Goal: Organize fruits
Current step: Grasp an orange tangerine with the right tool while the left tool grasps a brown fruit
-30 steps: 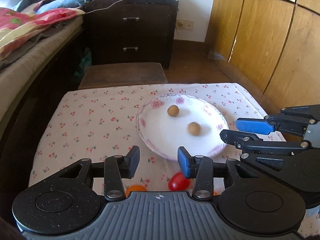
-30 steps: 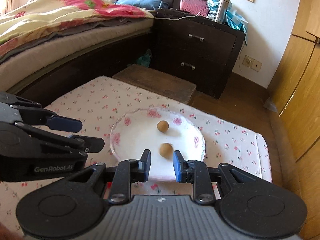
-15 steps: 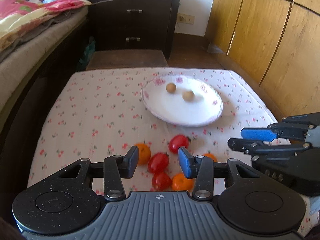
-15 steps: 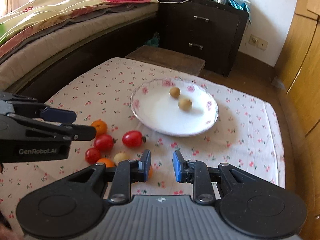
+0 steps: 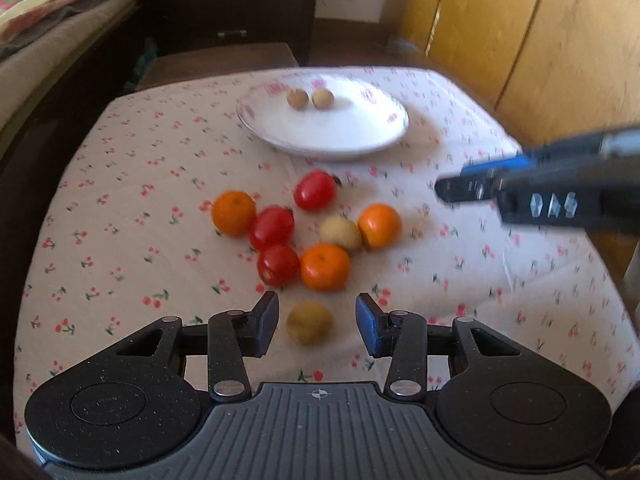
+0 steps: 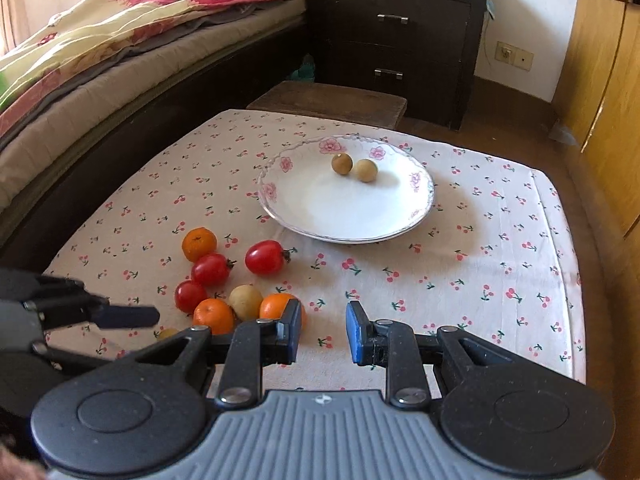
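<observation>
With both tongs wide and empty, we centre our left gripper [image 5: 317,323] squarely on the brown longan [image 5: 309,322] near the table's [image 5: 120,184] front edge before squeezing gently.

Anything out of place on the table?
Nothing is spilled or damaged. Only two longans sit on the plate. The tomatoes, oranges and two more longans lie loose on the tablecloth, one longan apart, between the open left gripper fingers.
</observation>
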`<state>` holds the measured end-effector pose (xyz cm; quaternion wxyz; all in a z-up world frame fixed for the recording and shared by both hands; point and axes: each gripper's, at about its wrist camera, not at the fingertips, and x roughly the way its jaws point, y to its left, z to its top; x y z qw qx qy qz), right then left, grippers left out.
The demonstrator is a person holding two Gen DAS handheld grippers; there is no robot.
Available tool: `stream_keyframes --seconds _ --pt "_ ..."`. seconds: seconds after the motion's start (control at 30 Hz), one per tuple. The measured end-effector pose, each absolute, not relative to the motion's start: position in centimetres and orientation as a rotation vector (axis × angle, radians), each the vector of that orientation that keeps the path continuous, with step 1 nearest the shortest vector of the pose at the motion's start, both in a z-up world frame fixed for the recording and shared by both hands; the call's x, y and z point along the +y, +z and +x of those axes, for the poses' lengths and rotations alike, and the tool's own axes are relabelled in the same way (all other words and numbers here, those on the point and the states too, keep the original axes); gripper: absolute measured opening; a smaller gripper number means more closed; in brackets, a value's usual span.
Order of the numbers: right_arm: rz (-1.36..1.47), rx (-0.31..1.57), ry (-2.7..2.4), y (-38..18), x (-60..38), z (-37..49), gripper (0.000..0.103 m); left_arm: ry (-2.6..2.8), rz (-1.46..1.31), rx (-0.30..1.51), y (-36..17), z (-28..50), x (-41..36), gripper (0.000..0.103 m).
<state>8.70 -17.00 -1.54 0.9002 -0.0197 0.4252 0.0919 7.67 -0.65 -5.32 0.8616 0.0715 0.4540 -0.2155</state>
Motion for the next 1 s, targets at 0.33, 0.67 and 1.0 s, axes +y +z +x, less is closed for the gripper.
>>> stream_keyframes --seconds 0.33,0.67,1.0 --pt "0.027 0.910 0.248 -2.3 -17.3 10.4 0.027 -0.419 0.202 0.969 -6.9 7.5 -0.9 0.042" --pt "-0.023 0.983 0.364 -5.3 -15.1 12.5 0.031 -0.443 0.180 0.964 -6.9 7.6 -0.3 0.036" --pt "-0.046 0.992 0.368 -6.0 -15.2 12.8 0.035 -0.453 0.195 0.953 -7.0 7.4 -0.6 0.040"
